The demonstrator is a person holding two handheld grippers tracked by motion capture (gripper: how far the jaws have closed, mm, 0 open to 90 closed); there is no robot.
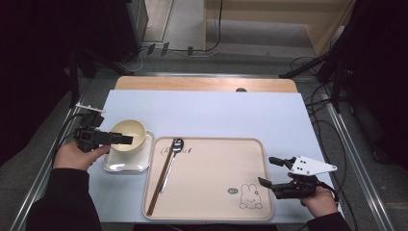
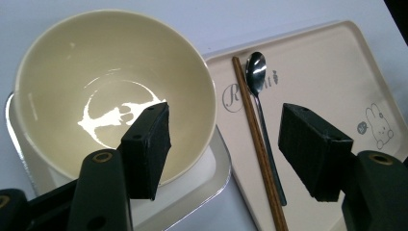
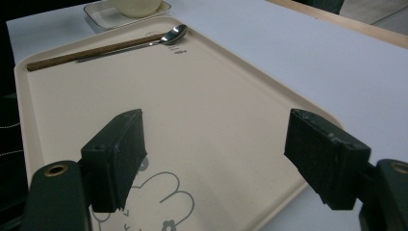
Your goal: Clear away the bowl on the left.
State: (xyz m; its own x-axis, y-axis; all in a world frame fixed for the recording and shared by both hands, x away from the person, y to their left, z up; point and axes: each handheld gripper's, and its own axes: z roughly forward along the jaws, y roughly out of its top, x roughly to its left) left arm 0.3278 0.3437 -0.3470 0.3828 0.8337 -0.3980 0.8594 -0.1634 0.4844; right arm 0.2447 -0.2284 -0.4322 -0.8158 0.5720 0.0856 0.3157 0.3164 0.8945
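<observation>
A cream bowl (image 1: 129, 133) stands in a small silver-rimmed white dish (image 1: 126, 164) left of a beige tray (image 1: 216, 192). My left gripper (image 1: 125, 139) is open and straddles the bowl's right rim. In the left gripper view one jaw hangs inside the bowl (image 2: 96, 62) and the other outside it, gripper (image 2: 226, 120) not closed on the rim. A spoon (image 1: 173, 156) and brown chopsticks (image 1: 160, 183) lie on the tray's left side. My right gripper (image 1: 265, 170) is open over the tray's right edge, above the rabbit drawing (image 3: 163, 202), gripper (image 3: 214, 130) empty.
A pale blue mat (image 1: 216, 115) covers the table, with a wooden strip (image 1: 207, 84) along the far edge. The tray (image 3: 192, 86) is bare between the cutlery and the rabbit print. Cables and dark stands lie on the floor beyond the table.
</observation>
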